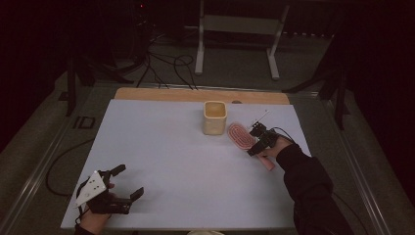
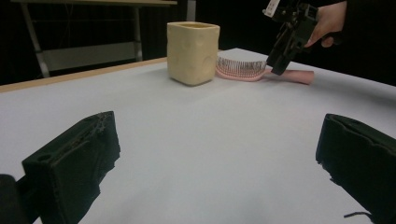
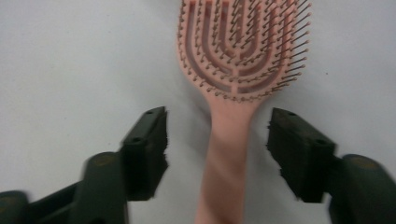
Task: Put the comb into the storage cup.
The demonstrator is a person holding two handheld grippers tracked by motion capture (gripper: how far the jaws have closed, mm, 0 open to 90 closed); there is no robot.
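dim room, white table [image 1: 176,161] with a wooden far edge. pink hairbrush [image 1: 243,137] flat on it, bristles up, just right of the cream cup [image 1: 215,117]. right gripper [image 3: 217,144] over the handle, jaws partly open on either side of it, gaps both sides, not yet pressing. left gripper [image 1: 128,182] near the front left corner, jaws wide, holding nothing.

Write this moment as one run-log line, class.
right gripper: open, astride pink hairbrush handle, not touching | left gripper: open, idle | cup: upright beside brush
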